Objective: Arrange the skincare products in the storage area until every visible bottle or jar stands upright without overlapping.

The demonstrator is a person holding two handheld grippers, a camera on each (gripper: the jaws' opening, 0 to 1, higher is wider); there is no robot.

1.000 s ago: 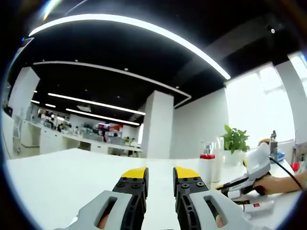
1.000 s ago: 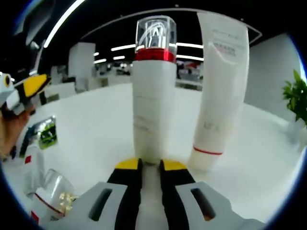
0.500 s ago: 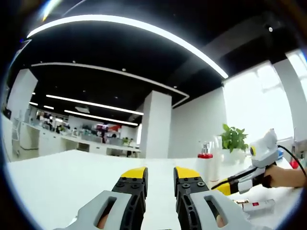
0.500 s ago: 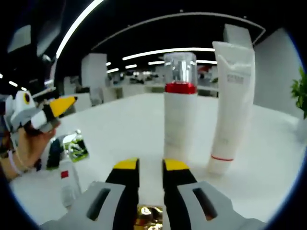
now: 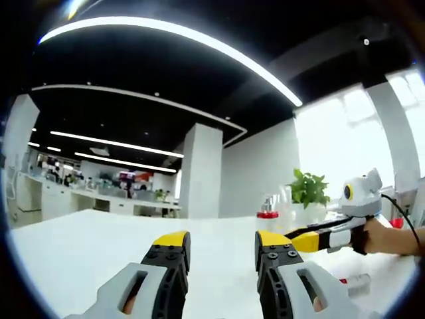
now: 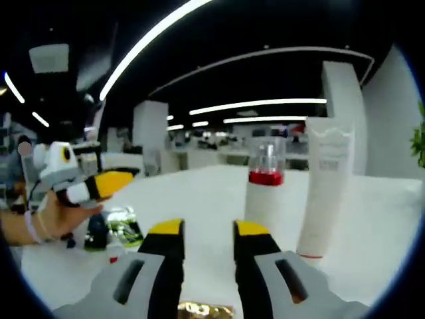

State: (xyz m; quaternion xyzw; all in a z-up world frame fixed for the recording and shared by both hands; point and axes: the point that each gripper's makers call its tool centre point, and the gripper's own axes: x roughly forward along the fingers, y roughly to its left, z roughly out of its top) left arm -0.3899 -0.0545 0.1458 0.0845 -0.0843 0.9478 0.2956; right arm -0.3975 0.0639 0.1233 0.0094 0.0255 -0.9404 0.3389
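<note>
A white pump bottle with a red band and clear cap stands upright on the white table, with a tall white tube upright just to its right. My right gripper is open, a short way back from the bottle, with nothing between its tips. A gold-coloured object shows low between its jaws. My left gripper is open over bare table. The right gripper enters the left gripper view from the right, near the pump bottle. A white item lies on its side there.
A hand holds the left gripper at the left of the right gripper view. Small green-labelled items and a lying white one with a red mark sit below it. A potted plant stands behind the bottles.
The right gripper has drawn back from the pump bottle, which now looks smaller and farther. Both grippers' jaws have spread wider. The left gripper's camera has turned slightly.
</note>
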